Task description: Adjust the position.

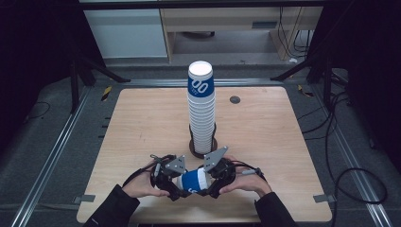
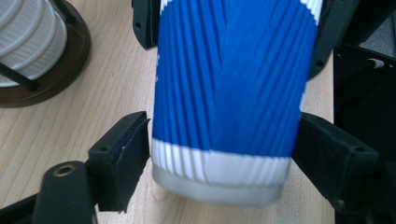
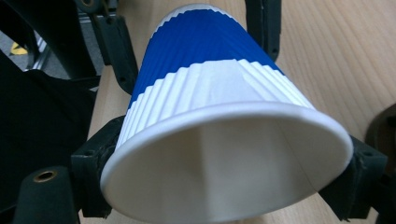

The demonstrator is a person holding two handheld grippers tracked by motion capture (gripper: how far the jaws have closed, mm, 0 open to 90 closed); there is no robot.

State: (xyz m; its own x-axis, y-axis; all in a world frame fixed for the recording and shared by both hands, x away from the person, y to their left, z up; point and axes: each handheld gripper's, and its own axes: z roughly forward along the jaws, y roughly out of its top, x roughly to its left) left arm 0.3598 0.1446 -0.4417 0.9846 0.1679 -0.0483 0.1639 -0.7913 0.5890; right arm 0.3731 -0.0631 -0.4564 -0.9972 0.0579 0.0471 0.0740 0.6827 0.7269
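1. High view: we see the paper cup (image 1: pixel 194 181) lying on its side at 6 o'clock on the table (image 1: pixel 142 123), between the left gripper (image 1: pixel 174 191) and the right gripper (image 1: pixel 210 191). The cup's white rim end points toward 2 o'clock, into the right gripper. Just behind, toward 12 o'clock, stands the cup stack (image 1: pixel 202 111) in its holder (image 1: pixel 203 145), near the grippers but apart from them. Bare table lies open at 9 and 3 o'clock; the front edge is close below the person's sleeves.

2. Left gripper view: the cup (image 2: pixel 229 84) runs from 6 to 12 o'clock, base end toward the camera. The left gripper (image 2: pixel 222 154) has its pads tight against the cup's flanks at 8 and 4 o'clock: we read it as gripping the cup near its base. The holder (image 2: pixel 51 79) sits at 10 o'clock.

3. Right gripper view: the cup's (image 3: pixel 210 84) open mouth faces the camera. The right gripper (image 3: pixel 229 168) has its pads set against the rim at 8 and 4 o'clock, clamped on the cup. Bare wood lies at 2 o'clock.
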